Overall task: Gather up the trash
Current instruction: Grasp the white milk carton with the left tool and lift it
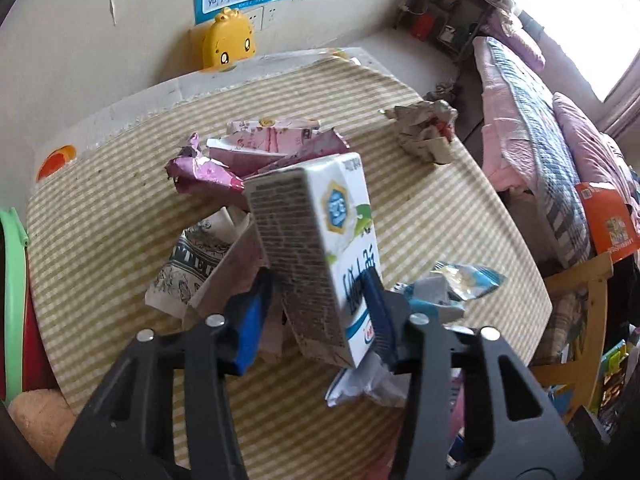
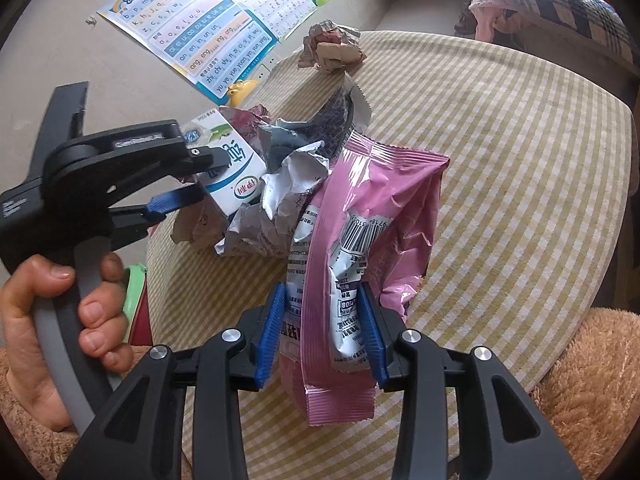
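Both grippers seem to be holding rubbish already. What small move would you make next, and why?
Probably lift both clear of the table. The left gripper is shut on the milk carton and the right gripper on the pink wrapper, yet both hang just over the pile. No bin shows.

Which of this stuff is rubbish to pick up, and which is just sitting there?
Rubbish for the job:
milk carton, held in the left gripper
pink wrapper, held in the right gripper
crumpled paper ball
blue and white wrapper
torn pink packets

Just sitting there:
yellow duck toy
pinyin poster
striped tablecloth
bed
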The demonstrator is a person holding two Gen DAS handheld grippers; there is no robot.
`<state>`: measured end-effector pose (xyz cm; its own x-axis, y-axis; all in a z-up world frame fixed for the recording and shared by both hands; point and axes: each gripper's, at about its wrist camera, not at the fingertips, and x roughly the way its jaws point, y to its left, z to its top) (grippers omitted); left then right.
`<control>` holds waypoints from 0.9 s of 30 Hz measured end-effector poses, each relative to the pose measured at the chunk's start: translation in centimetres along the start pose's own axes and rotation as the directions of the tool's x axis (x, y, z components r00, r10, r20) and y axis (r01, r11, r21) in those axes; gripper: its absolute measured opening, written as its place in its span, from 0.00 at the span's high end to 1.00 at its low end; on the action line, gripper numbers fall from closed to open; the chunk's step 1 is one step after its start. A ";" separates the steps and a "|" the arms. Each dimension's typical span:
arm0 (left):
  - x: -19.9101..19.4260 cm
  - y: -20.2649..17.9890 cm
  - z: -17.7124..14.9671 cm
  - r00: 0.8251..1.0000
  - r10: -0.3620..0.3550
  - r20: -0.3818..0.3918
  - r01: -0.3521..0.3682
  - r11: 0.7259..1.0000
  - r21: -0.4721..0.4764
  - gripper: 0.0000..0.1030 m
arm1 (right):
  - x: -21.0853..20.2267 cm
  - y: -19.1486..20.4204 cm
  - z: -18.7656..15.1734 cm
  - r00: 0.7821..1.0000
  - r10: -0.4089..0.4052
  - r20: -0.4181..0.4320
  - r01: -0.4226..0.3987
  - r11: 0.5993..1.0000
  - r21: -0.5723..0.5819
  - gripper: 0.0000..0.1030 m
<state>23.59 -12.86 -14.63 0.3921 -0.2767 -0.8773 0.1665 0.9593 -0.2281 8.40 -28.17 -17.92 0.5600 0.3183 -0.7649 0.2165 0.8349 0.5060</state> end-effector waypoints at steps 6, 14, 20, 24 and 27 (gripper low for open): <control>-2.9 1.9 -1.3 0.999 -0.029 0.037 0.030 0.999 -0.031 0.60 | -0.6 0.1 -0.1 0.999 -0.024 0.028 0.024 1.000 -0.005 0.69; -7.1 4.3 -3.3 0.995 -0.014 0.102 0.015 1.000 -0.008 0.60 | -2.4 1.1 -0.3 0.994 -0.041 0.101 0.045 0.998 -0.032 0.73; -8.9 6.6 -6.1 0.991 0.037 0.125 -0.040 0.999 0.018 0.62 | -2.8 2.8 -0.5 0.990 -0.074 0.117 0.085 0.992 -0.094 0.73; -9.5 8.2 -6.9 0.992 0.031 0.119 -0.030 1.000 -0.010 0.76 | -3.0 4.5 -0.7 0.986 -0.096 0.135 0.116 0.982 -0.146 0.73; -10.2 8.5 -7.0 0.989 0.024 0.147 -0.025 1.000 -0.001 0.76 | -2.8 5.6 -0.9 0.986 -0.102 0.135 0.125 0.976 -0.177 0.73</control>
<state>14.69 -1.45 -10.58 0.5252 -0.2585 -0.8108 0.1559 0.9659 -0.2069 7.33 -24.01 -13.30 0.6382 0.1679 -0.7514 0.1397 0.9345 0.3274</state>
